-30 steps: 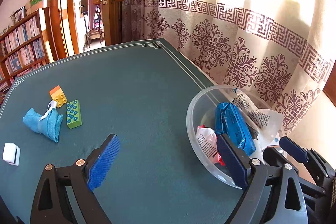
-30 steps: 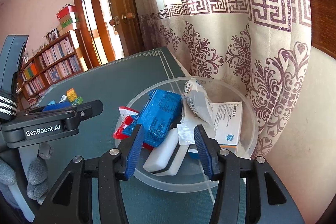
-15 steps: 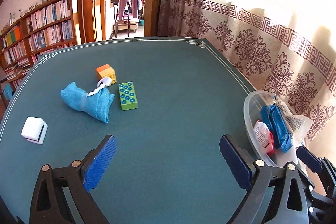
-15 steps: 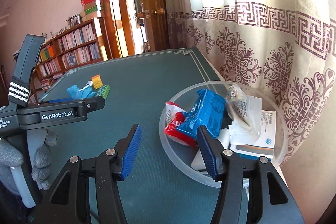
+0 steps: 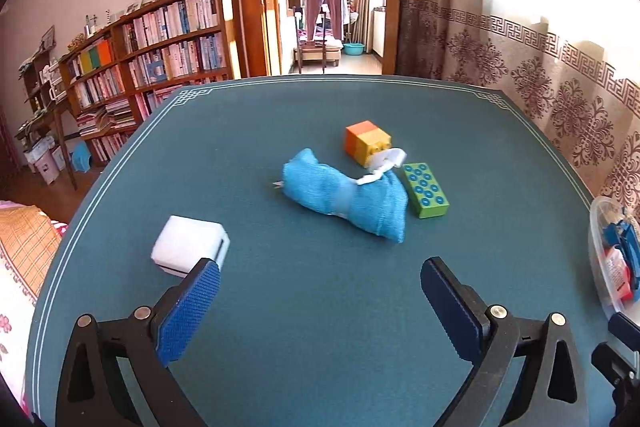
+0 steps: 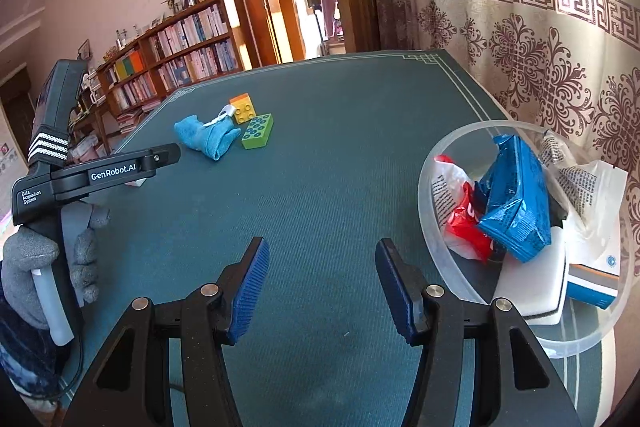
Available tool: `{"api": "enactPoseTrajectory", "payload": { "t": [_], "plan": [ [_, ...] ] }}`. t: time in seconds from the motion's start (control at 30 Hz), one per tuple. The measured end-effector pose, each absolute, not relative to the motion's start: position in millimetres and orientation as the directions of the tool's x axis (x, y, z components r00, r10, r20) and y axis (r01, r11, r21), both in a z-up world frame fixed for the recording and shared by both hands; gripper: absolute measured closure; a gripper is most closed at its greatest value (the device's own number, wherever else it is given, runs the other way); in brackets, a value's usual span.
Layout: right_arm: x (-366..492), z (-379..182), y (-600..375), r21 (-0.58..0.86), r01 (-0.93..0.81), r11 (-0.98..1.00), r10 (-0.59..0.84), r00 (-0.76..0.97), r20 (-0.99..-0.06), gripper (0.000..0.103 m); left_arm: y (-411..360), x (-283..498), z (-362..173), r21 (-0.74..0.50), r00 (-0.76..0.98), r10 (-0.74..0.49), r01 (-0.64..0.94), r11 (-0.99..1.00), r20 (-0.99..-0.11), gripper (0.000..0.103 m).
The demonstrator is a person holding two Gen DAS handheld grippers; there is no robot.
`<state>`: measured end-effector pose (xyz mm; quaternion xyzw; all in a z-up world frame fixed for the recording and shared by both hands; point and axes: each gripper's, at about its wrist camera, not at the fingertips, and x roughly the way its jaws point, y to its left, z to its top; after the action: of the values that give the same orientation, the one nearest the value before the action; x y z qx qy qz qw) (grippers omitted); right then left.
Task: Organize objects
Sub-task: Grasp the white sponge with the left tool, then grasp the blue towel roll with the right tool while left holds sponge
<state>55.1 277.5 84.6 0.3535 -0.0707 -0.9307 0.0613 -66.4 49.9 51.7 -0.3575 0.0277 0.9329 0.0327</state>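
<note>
Near the left edge of the teal table (image 5: 320,307) we see a white block with a dark slot (image 5: 190,245) lying just beyond the left pad of our left gripper (image 5: 320,287), whose fingers have just been spreading and now stand wide apart with only bare tabletop between them. In the right wrist view a grey-gloved hand (image 6: 44,259) carries that gripper by its black handle. Further in, toward the middle of the table, lies a bunched blue cloth (image 5: 346,201) with a white tie at its right end. The tie runs up to an orange and yellow brick (image 5: 367,143) behind the cloth, and a green studded brick (image 5: 425,190) sits at the cloth's right end, seemingly touching it, though the fisheye view leaves that unsure. All three are well beyond the left gripper's fingertips. Our right gripper (image 6: 322,279) hovers over empty tabletop with its fingers partly parted and nothing between them. To its right, at the table's right edge beside the patterned curtain (image 6: 540,67), stands a clear plastic bowl (image 6: 430,163) holding a red and white packet (image 6: 464,219), a blue packet (image 6: 512,199), a white sponge-like block (image 6: 532,283), a crinkled printed wrapper (image 6: 576,179) and a white box with blue trim (image 6: 596,267).
</note>
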Motion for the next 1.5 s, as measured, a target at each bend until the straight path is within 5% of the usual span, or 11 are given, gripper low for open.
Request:
{"api": "enactPoseTrajectory", "payload": {
  "t": [0.3,0.67,0.93,1.5],
  "plan": [
    [40,77,256,0.166,0.1,-0.981,-0.187,-0.716,-0.673,0.04,-10,-90,40,0.084,-0.738,-0.119,0.085,-0.993,-0.664,0.0],
    [13,72,228,0.159,0.143,-0.977,-0.213,-0.685,-0.697,0.04,-37,-112,16,0.029,-0.678,-0.083,0.091,-0.995,-0.731,0.001],
    [-19,76,194,0.128,0.206,-0.97,-0.236,-0.684,-0.69,0.04,-41,-112,14,-0.025,-0.661,-0.023,0.063,-0.998,-0.75,0.046],
    [-131,99,116,0.085,0.358,-0.93,-0.318,-0.665,-0.676,0.04,-41,-106,18,-0.006,-0.699,-0.068,0.103,-0.995,-0.712,0.047]
  ]
}}
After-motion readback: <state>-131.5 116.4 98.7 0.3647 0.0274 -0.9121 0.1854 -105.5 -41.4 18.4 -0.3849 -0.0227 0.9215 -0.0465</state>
